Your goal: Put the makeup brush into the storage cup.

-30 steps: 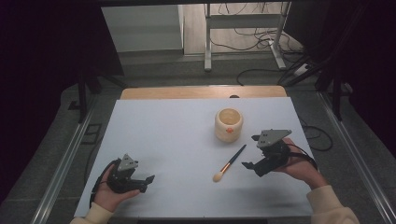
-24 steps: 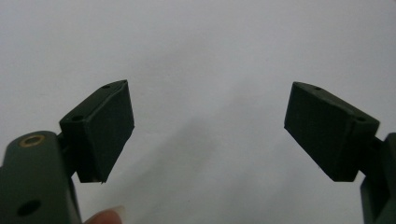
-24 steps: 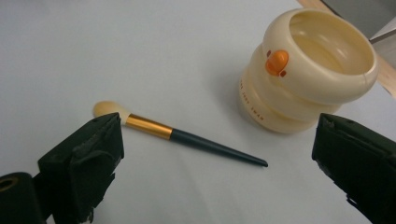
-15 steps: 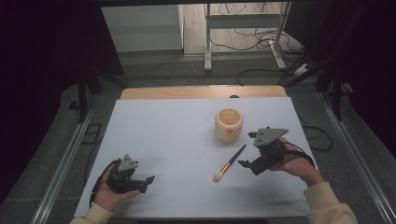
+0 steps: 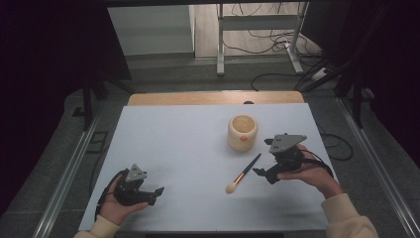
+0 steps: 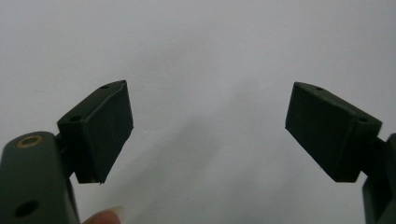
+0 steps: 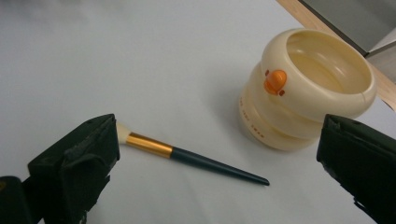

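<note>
Your right tongs (image 5: 262, 174) are creeping in toward the brush (image 5: 242, 173) since a second ago; the left tongs (image 5: 157, 190) are not budging. Both are standing wide, holding nothing.

The brush is lying flat on the table (image 5: 188, 144), just in front of the cream cup (image 5: 242, 132), handle tip pointing at the cup, bristles pointing away.

I'd say you're lining up the pick: aim for the gold ferrule (image 7: 145, 144), jaws straddling across the handle, and drop low before you're closing.

The right gripper view is giving you the ferrule and the cup's orange beak (image 7: 274, 82); the high view is giving the spacing between hands and cup.
</note>
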Tool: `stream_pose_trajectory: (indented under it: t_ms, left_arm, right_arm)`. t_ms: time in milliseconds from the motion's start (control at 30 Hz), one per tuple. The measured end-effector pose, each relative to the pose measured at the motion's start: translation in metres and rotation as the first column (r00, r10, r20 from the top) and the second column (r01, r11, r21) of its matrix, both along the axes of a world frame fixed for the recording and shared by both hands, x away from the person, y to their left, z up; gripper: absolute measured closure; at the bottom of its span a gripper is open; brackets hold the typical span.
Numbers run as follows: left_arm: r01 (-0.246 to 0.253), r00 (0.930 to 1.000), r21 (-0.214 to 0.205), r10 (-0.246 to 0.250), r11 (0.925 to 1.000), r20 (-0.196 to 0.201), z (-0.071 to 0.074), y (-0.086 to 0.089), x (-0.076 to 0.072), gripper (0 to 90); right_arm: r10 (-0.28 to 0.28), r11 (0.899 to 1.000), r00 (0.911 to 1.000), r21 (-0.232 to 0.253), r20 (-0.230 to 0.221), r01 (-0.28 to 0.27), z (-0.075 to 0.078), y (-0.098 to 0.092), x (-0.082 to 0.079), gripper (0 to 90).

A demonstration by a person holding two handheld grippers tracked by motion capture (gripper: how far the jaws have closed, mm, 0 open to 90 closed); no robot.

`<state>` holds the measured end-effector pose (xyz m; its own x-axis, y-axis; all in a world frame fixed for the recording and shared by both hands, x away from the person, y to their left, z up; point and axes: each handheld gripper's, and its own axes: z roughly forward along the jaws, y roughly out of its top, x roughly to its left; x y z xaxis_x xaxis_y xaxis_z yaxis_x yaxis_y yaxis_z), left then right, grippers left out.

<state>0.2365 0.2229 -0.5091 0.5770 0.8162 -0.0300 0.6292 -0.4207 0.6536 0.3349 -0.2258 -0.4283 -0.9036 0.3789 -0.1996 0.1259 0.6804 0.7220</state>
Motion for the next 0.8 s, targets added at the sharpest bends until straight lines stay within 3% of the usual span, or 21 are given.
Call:
stream_pose_trajectory:
  t_ms: [267, 400, 667, 800]
  left_arm:
    - [0.002, 1.0, 0.005, -0.002, 1.0, -0.002, 0.0, 0.001, 0.0, 16.0]
    - [0.002, 1.0, 0.005, -0.002, 1.0, -0.001, 0.0, 0.001, 0.0, 16.0]
    - [0.001, 1.0, 0.009, -0.001, 1.0, -0.004, -0.001, 0.001, 0.0, 15.8]
    - [-0.001, 1.0, 0.01, 0.002, 1.0, -0.005, -0.001, 0.001, 0.0, 15.8]
  right_arm:
    - [0.024, 0.999, 0.9993, -0.027, 0.027, -0.023, 0.001, 0.001, 0.004, 3.0]
    - [0.045, 0.997, 0.9984, -0.063, 0.034, -0.043, 0.001, 0.002, 0.006, 3.7]
    - [0.146, 0.98, 0.9891, -0.14, 0.015, -0.143, -0.006, 0.01, 0.009, 3.1]
    - [0.163, 0.972, 0.9864, -0.176, 0.017, -0.158, -0.008, 0.012, 0.012, 2.7]
